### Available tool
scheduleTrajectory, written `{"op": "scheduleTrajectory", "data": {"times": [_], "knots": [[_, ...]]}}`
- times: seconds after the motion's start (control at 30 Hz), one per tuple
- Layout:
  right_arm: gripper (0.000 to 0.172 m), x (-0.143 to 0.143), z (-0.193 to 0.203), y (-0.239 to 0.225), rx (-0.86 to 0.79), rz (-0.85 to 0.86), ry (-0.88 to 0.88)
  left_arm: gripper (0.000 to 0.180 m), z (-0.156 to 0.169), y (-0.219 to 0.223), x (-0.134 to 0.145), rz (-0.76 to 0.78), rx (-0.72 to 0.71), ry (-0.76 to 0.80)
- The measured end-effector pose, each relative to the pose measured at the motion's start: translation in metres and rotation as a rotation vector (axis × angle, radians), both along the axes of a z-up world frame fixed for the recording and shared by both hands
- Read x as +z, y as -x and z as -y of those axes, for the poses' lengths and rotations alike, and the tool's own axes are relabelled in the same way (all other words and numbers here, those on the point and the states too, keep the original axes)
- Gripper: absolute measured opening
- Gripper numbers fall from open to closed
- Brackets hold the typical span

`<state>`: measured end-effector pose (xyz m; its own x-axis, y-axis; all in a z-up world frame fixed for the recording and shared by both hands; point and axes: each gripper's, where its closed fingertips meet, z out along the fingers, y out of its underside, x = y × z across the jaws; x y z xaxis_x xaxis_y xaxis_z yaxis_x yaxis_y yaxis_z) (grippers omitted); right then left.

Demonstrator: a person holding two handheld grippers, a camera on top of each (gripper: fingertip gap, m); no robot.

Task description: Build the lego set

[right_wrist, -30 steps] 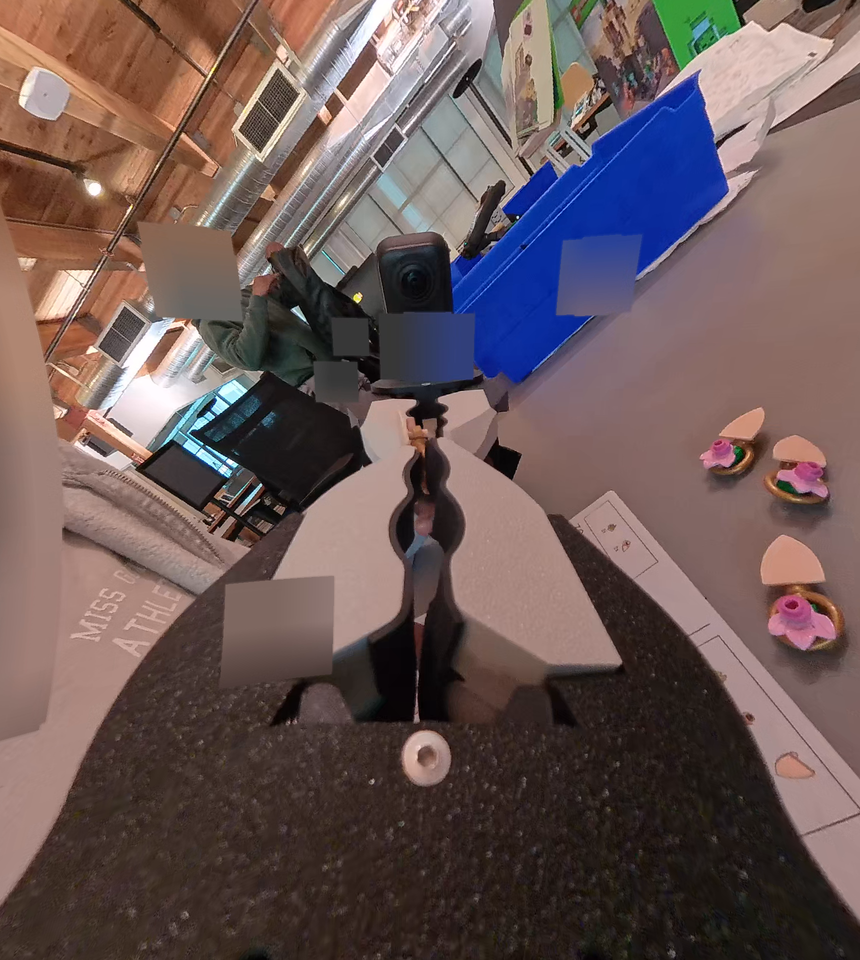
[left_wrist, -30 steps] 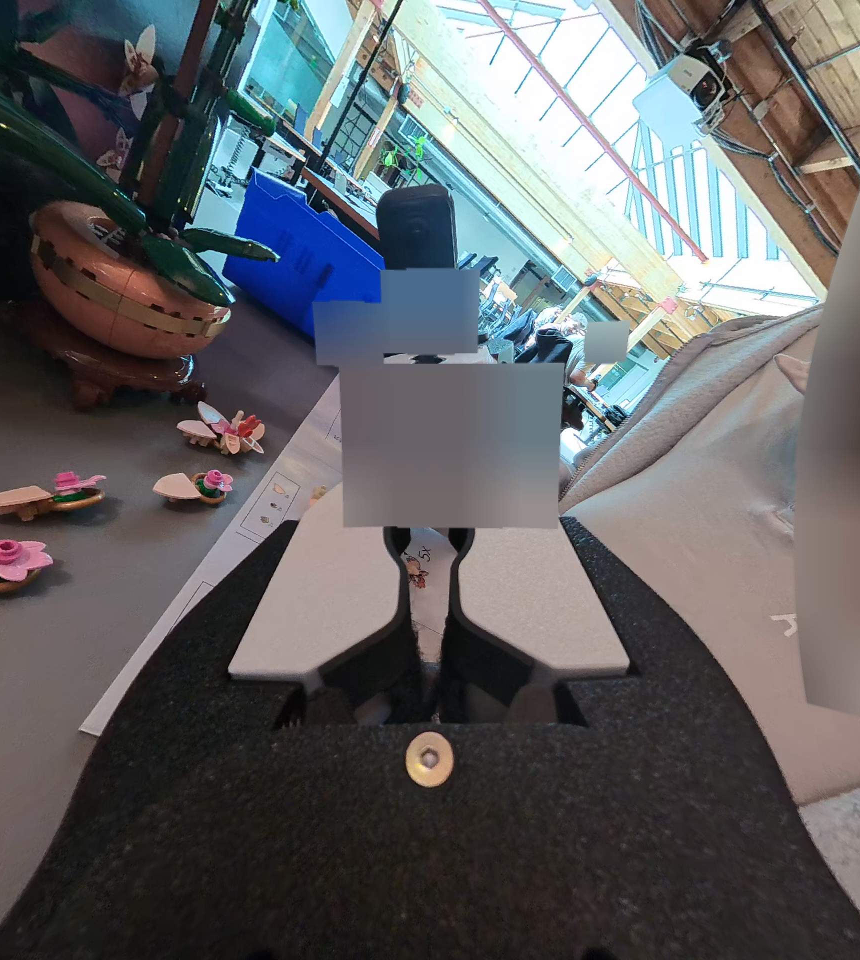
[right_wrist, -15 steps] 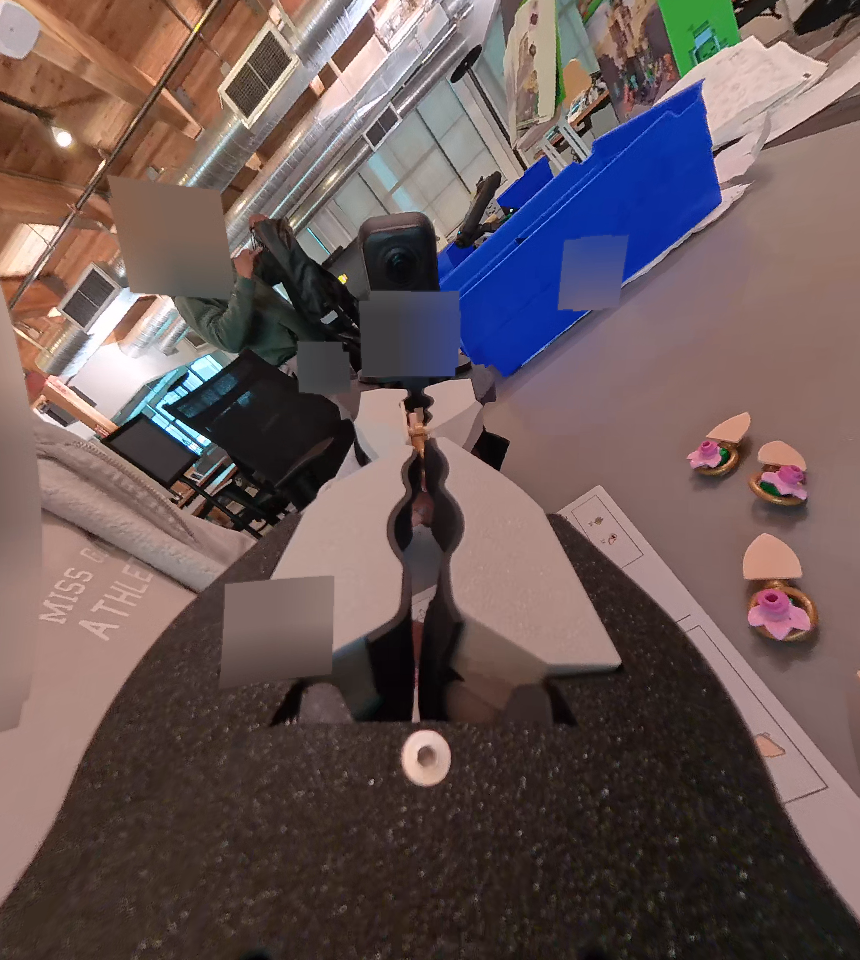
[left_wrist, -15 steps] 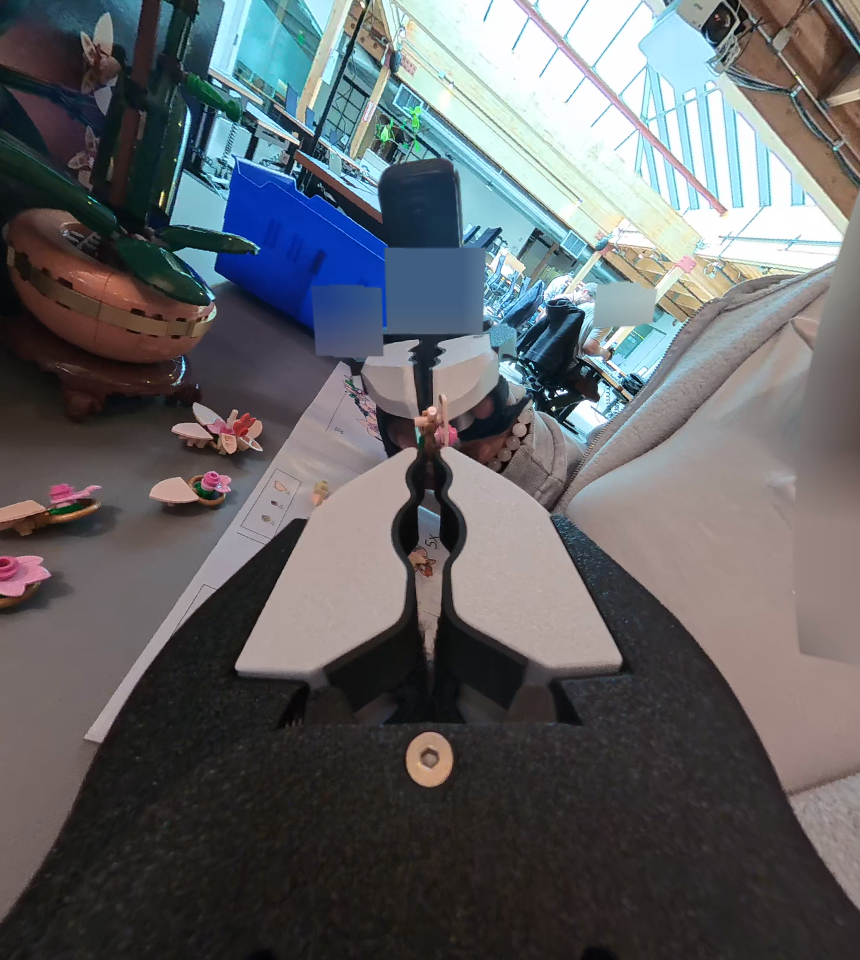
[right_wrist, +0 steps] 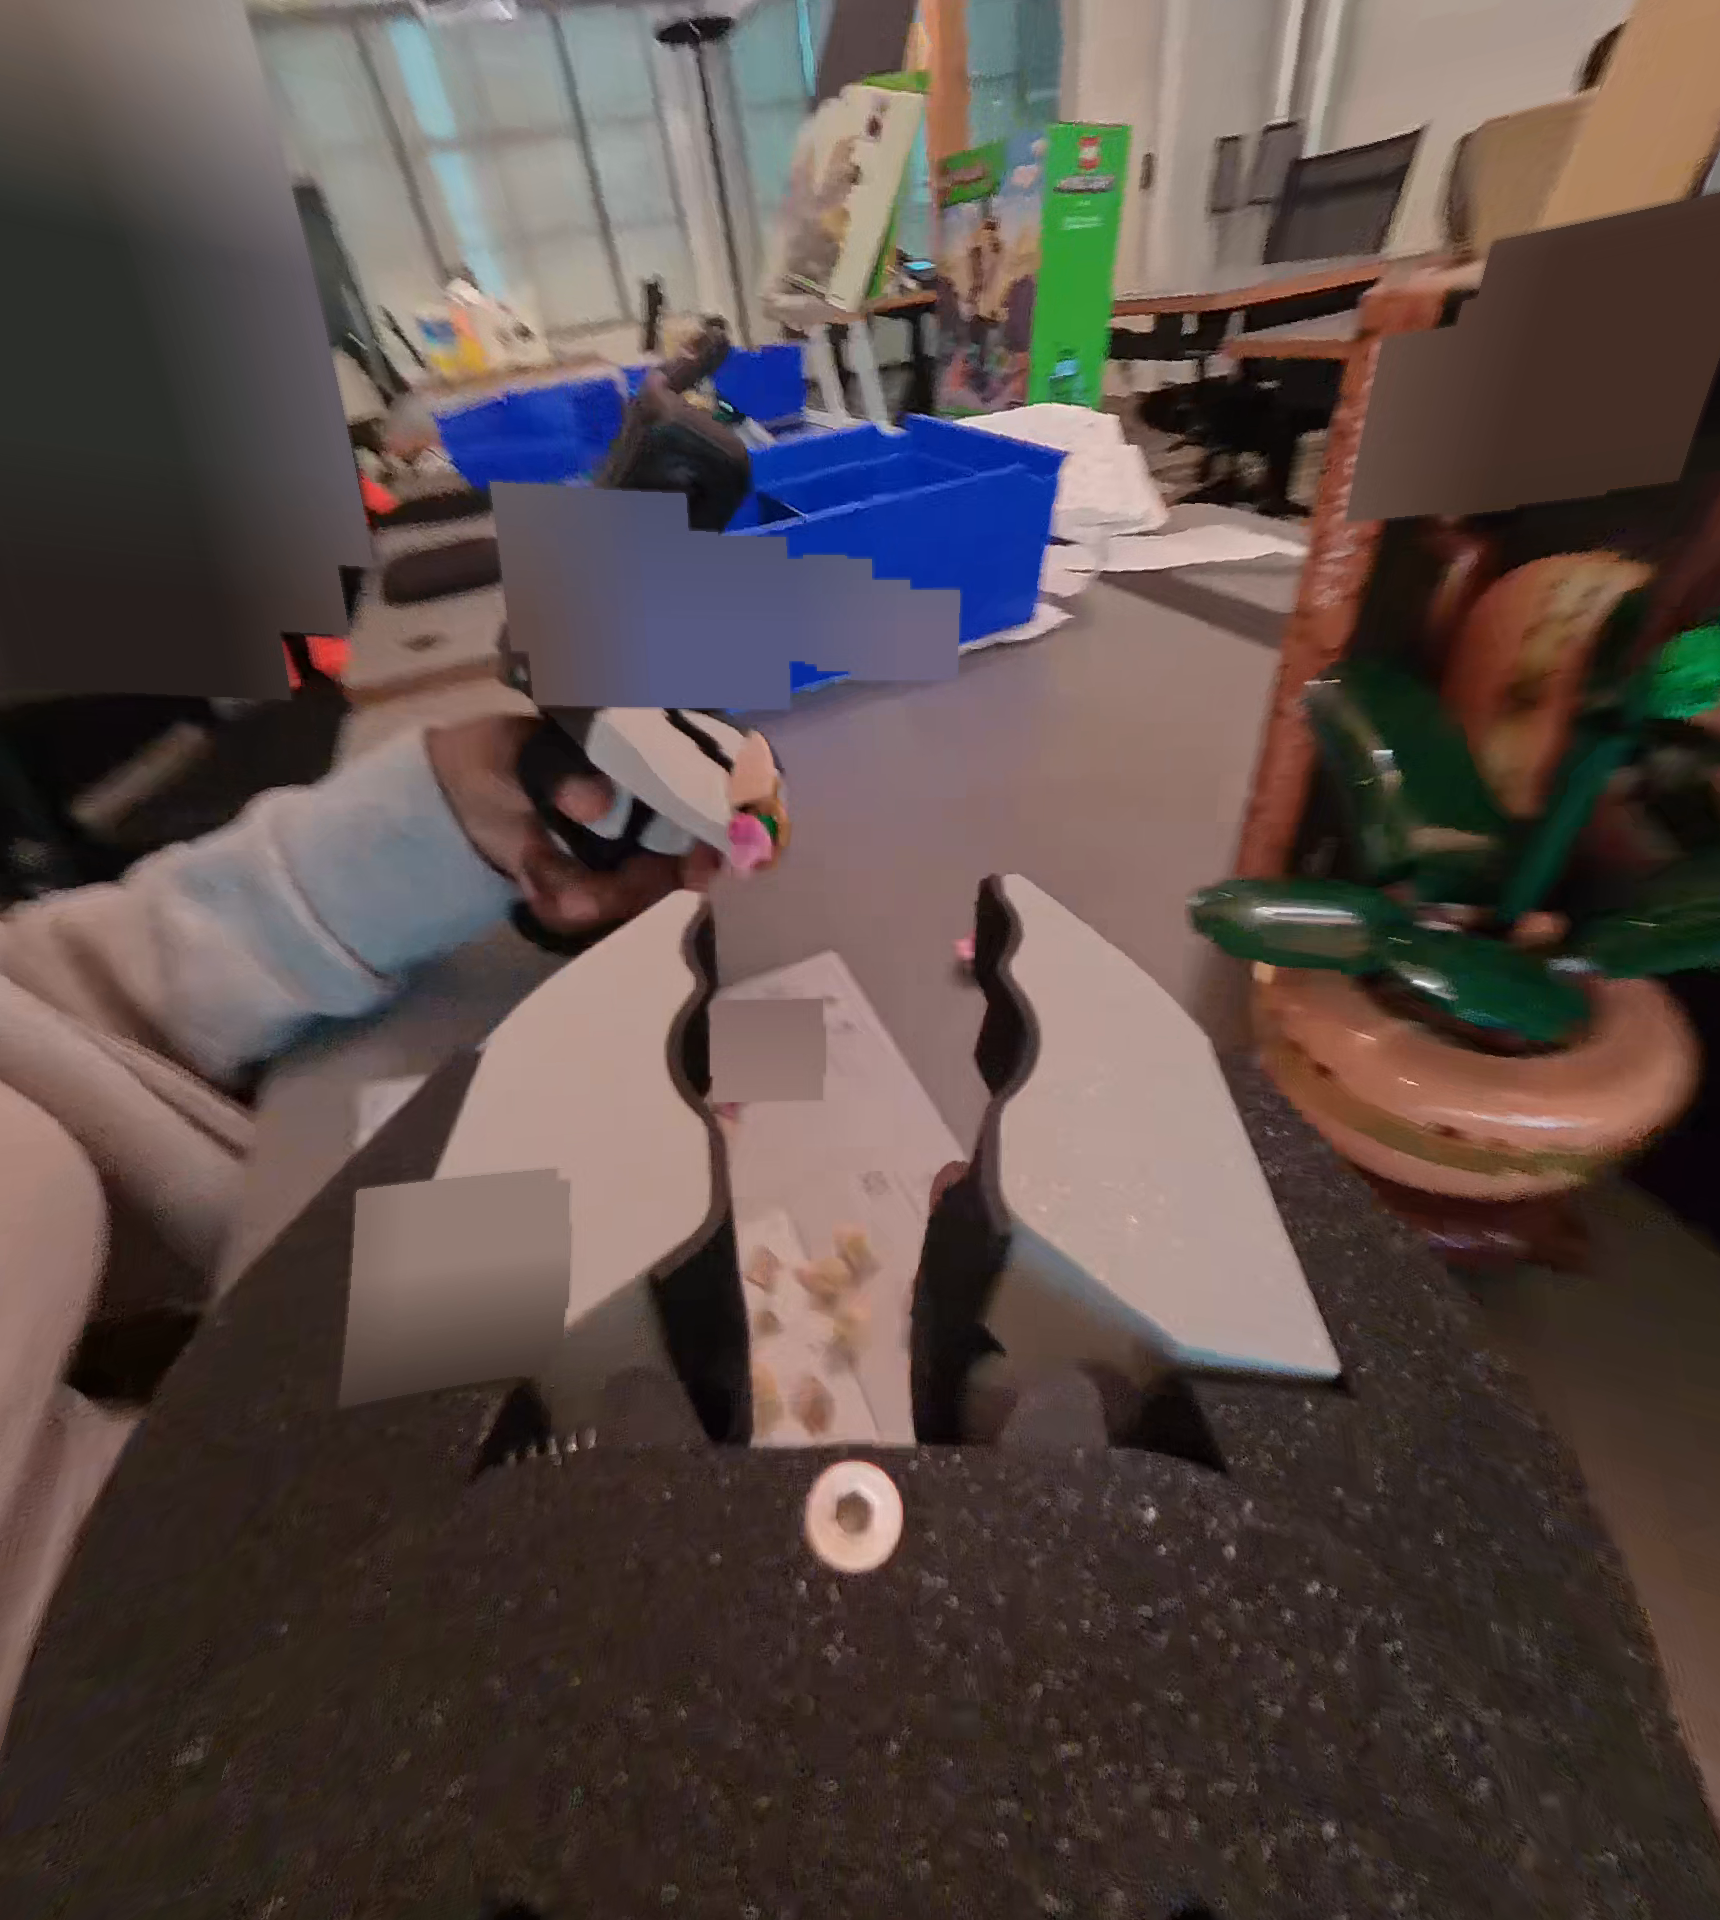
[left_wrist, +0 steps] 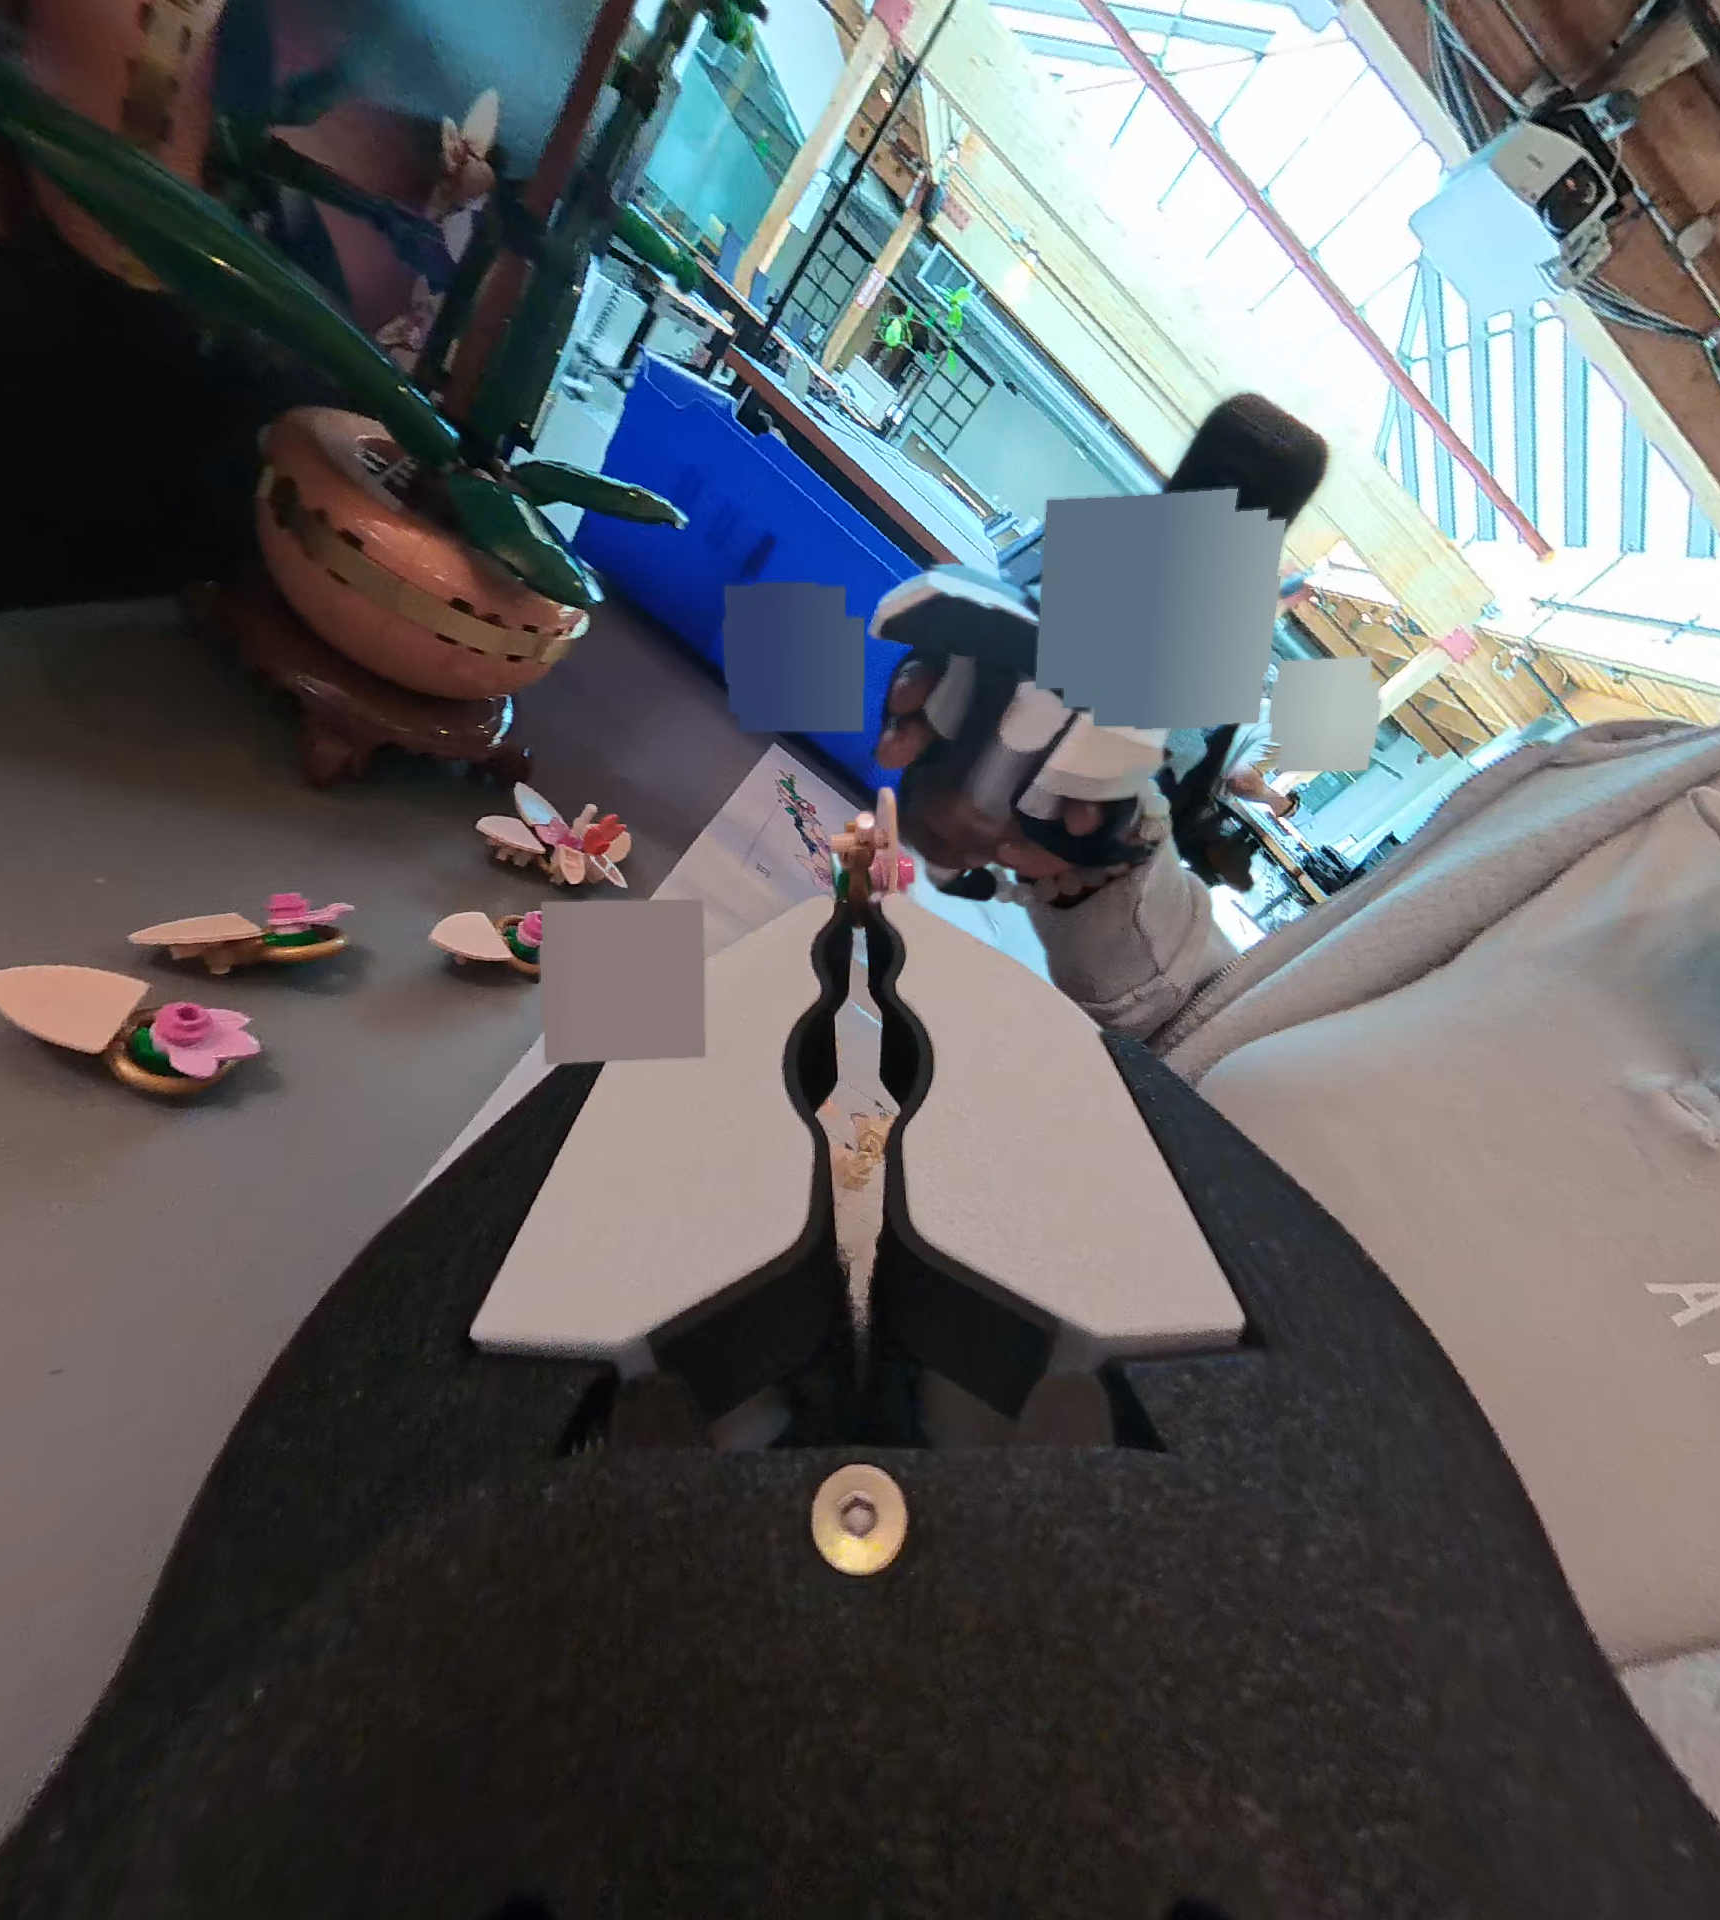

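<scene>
Left wrist view: left gripper (left_wrist: 861,906) closed tight, grey fingertips (left_wrist: 814,920) pinching the stem of a small brick-built flower piece, tan and pink with a green base (left_wrist: 871,852), which sticks up just past the tips. Beyond and to the right, the right gripper (left_wrist: 981,717) in a hand with a grey sleeve, apart from the flower. Off to the left on the grey tabletop (left_wrist: 108,1299), four loose brick flower assemblies with cream petals, pink blossoms and gold rings (left_wrist: 181,1039). Farther left, a pink brick-built plant pot with a tan band and dark green leaves (left_wrist: 388,582). Behind it, a blue plastic bin (left_wrist: 731,520). Under the fingers, a white printed instruction sheet (left_wrist: 783,831).

Right wrist view, blurred: right gripper (right_wrist: 843,914) wide open, nothing between the grey fingers (right_wrist: 617,1039). Ahead and to the left, left gripper (right_wrist: 721,800) shut on the small flower piece (right_wrist: 757,821). Below the gap, the white sheet (right_wrist: 835,1039) with small tan bits (right_wrist: 825,1278) scattered on it. Close on the right, the pink pot (right_wrist: 1458,1091) with its green leaves. Farther ahead, blue bins (right_wrist: 918,509).
</scene>
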<state>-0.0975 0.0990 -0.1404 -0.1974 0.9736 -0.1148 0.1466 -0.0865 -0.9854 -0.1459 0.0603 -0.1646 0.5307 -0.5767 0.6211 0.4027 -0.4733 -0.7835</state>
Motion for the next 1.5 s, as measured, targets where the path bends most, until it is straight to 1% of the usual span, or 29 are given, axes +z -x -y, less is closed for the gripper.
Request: {"op": "scheduleTrajectory", "data": {"times": [0.03, 0.1, 0.13, 0.27, 0.3, 0.4, 0.47, 0.53, 0.6, 0.7, 0.8, 0.9, 1.0, 1.07, 1.2, 1.33, 1.43, 1.5], "knots": [[0.052, -0.001, -0.005, -0.008, -0.029, 0.016, -0.054, 0.002, -0.002, 0.002, -0.001, 0.003, 0.016, 0.009], [0.054, -0.005, -0.013, -0.026, -0.064, 0.063, -0.139, 0.002, -0.003, 0.005, -0.003, 0.006, 0.033, 0.028], [0.047, -0.006, -0.015, -0.036, -0.063, 0.08, -0.168, 0.002, -0.003, 0.005, -0.004, 0.005, 0.034, 0.037], [0.005, -0.014, -0.01, -0.07, -0.023, 0.093, -0.219, 0.002, -0.002, -0.001, -0.008, -0.02, 0.007, 0.062], [0.0, -0.02, -0.008, -0.075, -0.015, 0.113, -0.217, 0.002, -0.001, -0.003, -0.009, -0.023, -0.003, 0.068], [0.0, -0.052, -0.001, -0.083, 0.026, 0.283, -0.19, 0.002, 0.002, -0.014, -0.016, -0.027, -0.04, 0.117], [0.002, -0.073, 0.002, -0.082, 0.064, 0.4, -0.237, 0.002, 0.007, -0.026, -0.024, -0.024, -0.093, 0.158], [0.006, -0.083, 0.004, -0.07, 0.108, 0.451, -0.284, 0.002, 0.008, -0.033, -0.034, -0.014, -0.116, 0.19], [0.006, -0.086, 0.006, -0.052, 0.169, 0.462, -0.292, 0.002, 0.009, -0.035, -0.04, -0.003, -0.128, 0.214], [0.003, -0.088, 0.011, -0.028, 0.269, 0.482, -0.271, 0.002, 0.011, -0.034, -0.038, -0.007, -0.131, 0.199], [0.001, -0.095, 0.008, -0.013, 0.327, 0.5, -0.276, 0.002, 0.012, -0.032, -0.036, 0.01, -0.131, 0.189], [0.0, -0.104, 0.009, -0.008, 0.412, 0.544, -0.31, 0.003, 0.012, -0.031, -0.036, 0.011, -0.124, 0.189], [0.002, -0.112, 0.005, -0.007, 0.448, 0.595, -0.356, 0.003, 0.013, -0.032, -0.035, 0.008, -0.13, 0.183], [0.004, -0.114, 0.005, -0.007, 0.478, 0.6, -0.374, 0.003, 0.014, -0.032, -0.035, 0.007, -0.134, 0.181], [0.006, -0.123, 0.005, -0.006, 0.485, 0.631, -0.401, 0.003, 0.014, -0.033, -0.035, 0.007, -0.138, 0.18], [0.004, -0.12, 0.012, -0.006, 0.483, 0.602, -0.377, 0.003, 0.014, -0.033, -0.035, 0.007, -0.136, 0.179], [0.008, -0.121, 0.011, -0.008, 0.459, 0.604, -0.396, 0.003, 0.014, -0.033, -0.035, 0.007, -0.135, 0.179], [0.01, -0.12, 0.011, -0.008, 0.443, 0.595, -0.371, 0.003, 0.014, -0.033, -0.035, 0.006, -0.135, 0.178]]}}
